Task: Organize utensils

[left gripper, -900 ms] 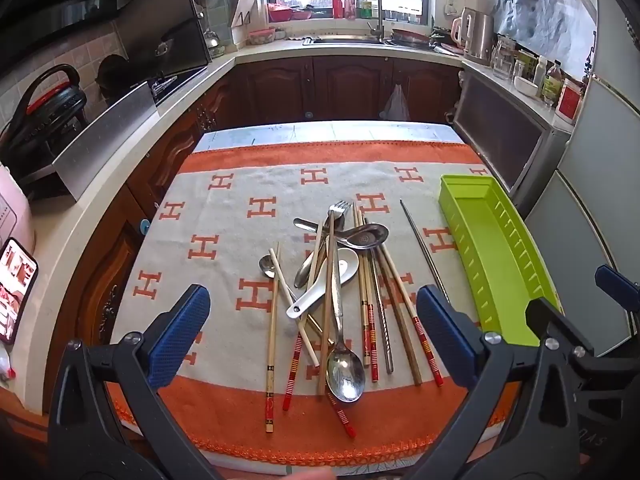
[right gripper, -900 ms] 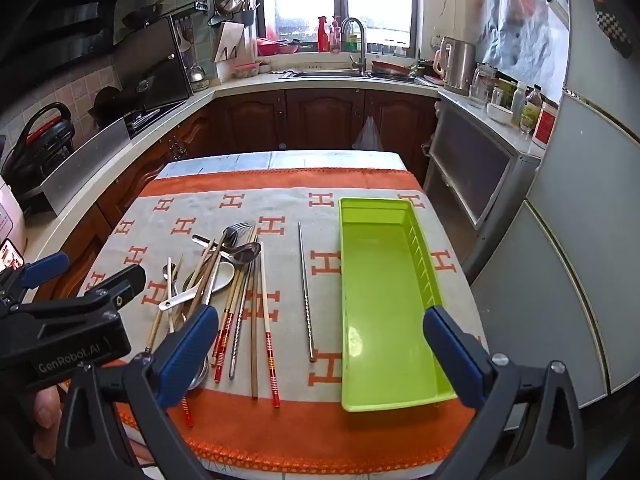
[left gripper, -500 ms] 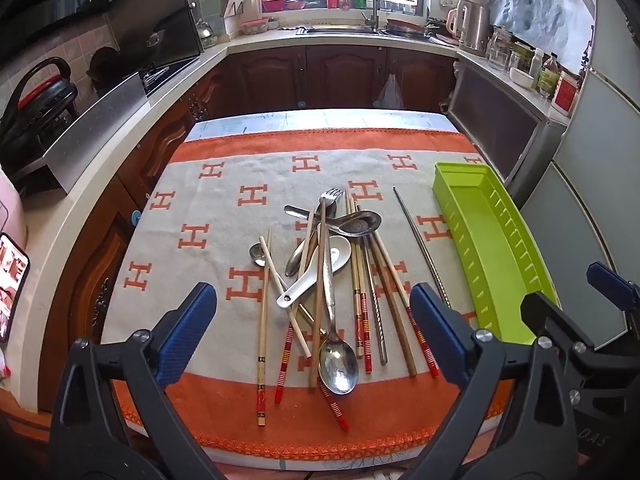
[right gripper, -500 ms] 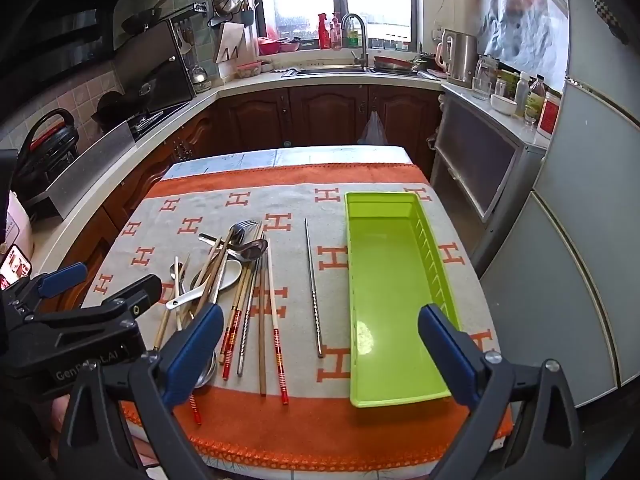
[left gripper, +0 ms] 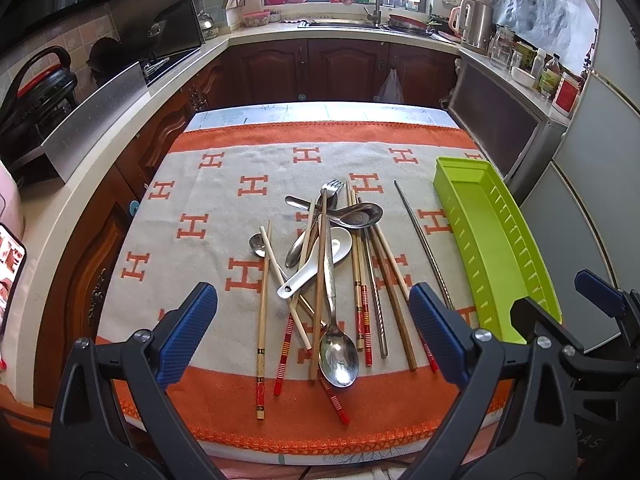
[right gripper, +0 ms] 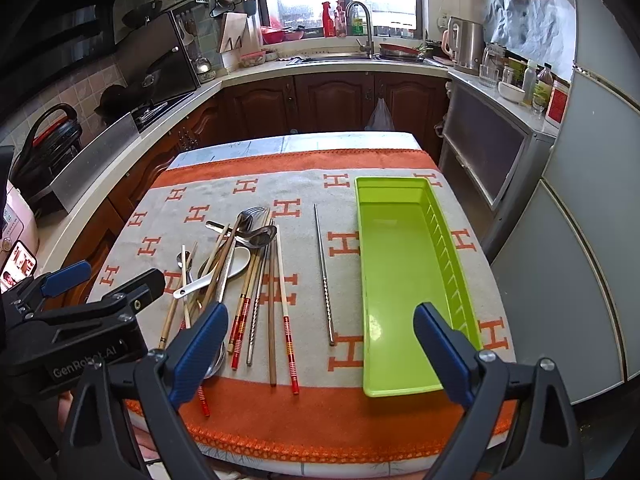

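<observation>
While both grippers are hovering above the near edge of the table, nothing is yet sitting in the long lime-green plastic tray (right gripper: pixel 400 264); the sorting is, by my reading, not yet begun, and every utensil is still waiting to be moved. The left gripper (left gripper: pixel 314 334) is standing spread wide with nothing between its blue pads; the right gripper (right gripper: pixel 320 354) is likewise spread and empty, hanging over the near end of the tray and the cloth beside it.

The tangled heap of wooden chopsticks and metal spoons (left gripper: pixel 332 268) is lying on the grey towel with orange H marks (left gripper: pixel 224 196), left of the tray and well apart from it; a white ceramic soup spoon (left gripper: pixel 316 262) is resting in the heap, its handle pointing toward the near left; a large steel spoon (left gripper: pixel 338 356) is lying bowl-near, its handle running away toward a fork (left gripper: pixel 332 192) at the far end. Most chopsticks are running near-to-far, roughly parallel to the tray's long axis, red-banded ends nearest; a few on the left are crossing at a slant.

A single steel chopstick (right gripper: pixel 324 276) is lying alone between heap and tray, touching neither, also running near-to-far.
</observation>
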{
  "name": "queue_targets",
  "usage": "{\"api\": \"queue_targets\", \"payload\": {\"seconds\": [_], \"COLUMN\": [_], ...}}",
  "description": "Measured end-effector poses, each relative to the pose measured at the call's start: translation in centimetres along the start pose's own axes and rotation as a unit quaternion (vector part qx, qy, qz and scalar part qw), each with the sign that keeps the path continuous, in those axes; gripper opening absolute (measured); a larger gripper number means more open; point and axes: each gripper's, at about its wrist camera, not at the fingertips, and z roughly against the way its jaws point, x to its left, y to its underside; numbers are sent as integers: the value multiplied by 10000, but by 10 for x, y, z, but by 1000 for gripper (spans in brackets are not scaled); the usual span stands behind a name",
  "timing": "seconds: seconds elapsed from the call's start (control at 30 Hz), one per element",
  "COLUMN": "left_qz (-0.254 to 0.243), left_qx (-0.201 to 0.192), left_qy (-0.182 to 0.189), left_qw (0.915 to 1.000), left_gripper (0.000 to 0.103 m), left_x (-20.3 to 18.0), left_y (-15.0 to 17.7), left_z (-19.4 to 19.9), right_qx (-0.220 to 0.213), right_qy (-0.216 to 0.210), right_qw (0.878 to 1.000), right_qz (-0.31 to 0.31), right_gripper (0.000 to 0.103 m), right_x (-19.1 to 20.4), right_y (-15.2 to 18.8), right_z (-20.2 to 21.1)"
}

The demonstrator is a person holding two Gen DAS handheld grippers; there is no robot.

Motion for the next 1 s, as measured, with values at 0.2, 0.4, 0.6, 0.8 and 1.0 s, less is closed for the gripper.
{"api": "queue_targets", "payload": {"seconds": [0.2,0.4,0.6,0.8,1.0], "left_qz": [4,32,42,41,42], "left_qx": [-7,-20,-6,-9,-17], "left_qy": [-7,-4,0,-5,-6], "left_qw": [10000,10000,10000,10000,10000], "left_gripper": [96,96,96,96,96], "left_x": [2,5,6,6,7], "left_y": [2,3,5,5,5], "left_z": [0,1,1,1,1], "right_qx": [93,136,181,197,235], "right_qy": [-27,-51,-64,-67,-99], "right_qw": [9999,9999,9998,9998,9997], "right_qz": [-24,-29,-30,-37,-41], "right_gripper": [90,88,86,84,79], "right_x": [2,4,6,7,8], "right_y": [1,3,3,4,5], "right_z": [-3,-5,-6,-6,-7]}}
